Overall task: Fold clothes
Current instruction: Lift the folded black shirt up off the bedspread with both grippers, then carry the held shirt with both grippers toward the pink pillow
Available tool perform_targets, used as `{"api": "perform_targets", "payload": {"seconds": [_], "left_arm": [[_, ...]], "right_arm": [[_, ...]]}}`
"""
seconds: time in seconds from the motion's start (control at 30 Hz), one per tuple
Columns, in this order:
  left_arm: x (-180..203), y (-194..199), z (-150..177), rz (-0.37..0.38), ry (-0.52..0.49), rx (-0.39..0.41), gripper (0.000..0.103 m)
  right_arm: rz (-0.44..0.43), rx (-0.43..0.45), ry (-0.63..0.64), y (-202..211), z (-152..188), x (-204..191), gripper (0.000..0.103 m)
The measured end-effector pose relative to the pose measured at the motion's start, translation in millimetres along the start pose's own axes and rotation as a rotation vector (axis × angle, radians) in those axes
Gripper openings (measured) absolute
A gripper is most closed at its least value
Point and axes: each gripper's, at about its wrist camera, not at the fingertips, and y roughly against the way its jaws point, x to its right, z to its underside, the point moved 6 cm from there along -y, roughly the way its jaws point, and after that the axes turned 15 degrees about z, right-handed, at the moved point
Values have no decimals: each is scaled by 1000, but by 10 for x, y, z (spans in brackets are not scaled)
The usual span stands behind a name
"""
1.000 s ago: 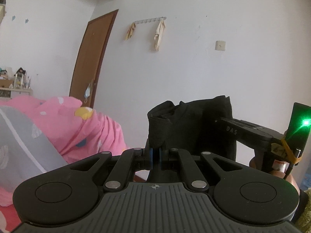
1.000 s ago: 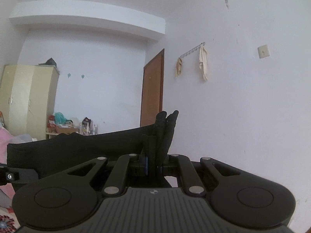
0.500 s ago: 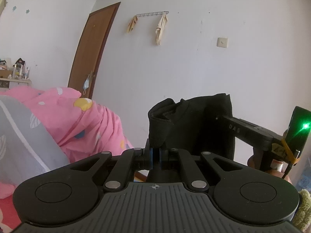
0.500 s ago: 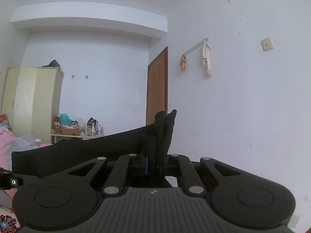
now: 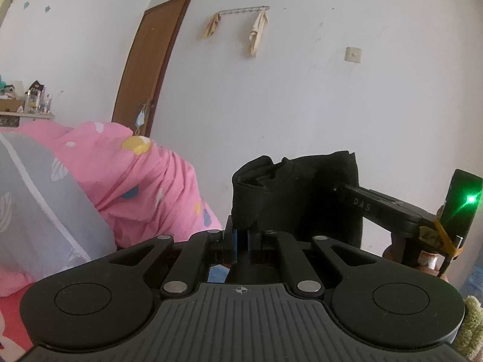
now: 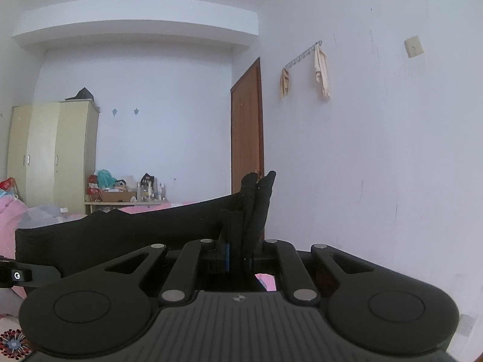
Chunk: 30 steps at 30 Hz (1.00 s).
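Observation:
A black garment (image 5: 295,193) hangs in the air, stretched between my two grippers. In the left wrist view my left gripper (image 5: 240,235) is shut on a bunched corner of it, and cloth folds over the fingertips. The right gripper's body (image 5: 377,208), with a green light, sticks out from behind the cloth at the right, its fingertips hidden. In the right wrist view my right gripper (image 6: 241,241) is shut on another doubled-up edge of the black garment (image 6: 120,232), which runs taut to the left towards the left gripper's body (image 6: 18,274).
Pink patterned bedding (image 5: 135,175) and a grey cover (image 5: 36,199) are piled at the left. A white wall (image 5: 332,105) is close ahead, with a brown door (image 6: 246,126) and cloths on a hook rail (image 5: 241,10). A cream wardrobe (image 6: 51,154) and a cluttered shelf (image 6: 126,193) stand far off.
The right gripper has sunk slightly with the cloth still pinched. The left gripper has barely shifted. Both grips on the black garment are unchanged.

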Motion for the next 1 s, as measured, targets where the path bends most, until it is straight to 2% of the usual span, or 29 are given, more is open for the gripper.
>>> {"api": "perform_targets", "payload": {"seconds": [0.27,0.5,0.67,1.0], "left_arm": [[-328,-138,45,-74,14,5,4],[-792,-285,152,-157,48,-13,4],[-1173,-482,300,-221,68,-37,4],[-1967,-832,787,-314,203,-116,4]], "right_arm": [[-3,-21,38,-295,131,-178,10],[-9,-73,65,-685,351,-457,10],[-13,-119,121,-1023,576,-738,10],[-30,-280,264,-1805,1224,-1232,10]]}}
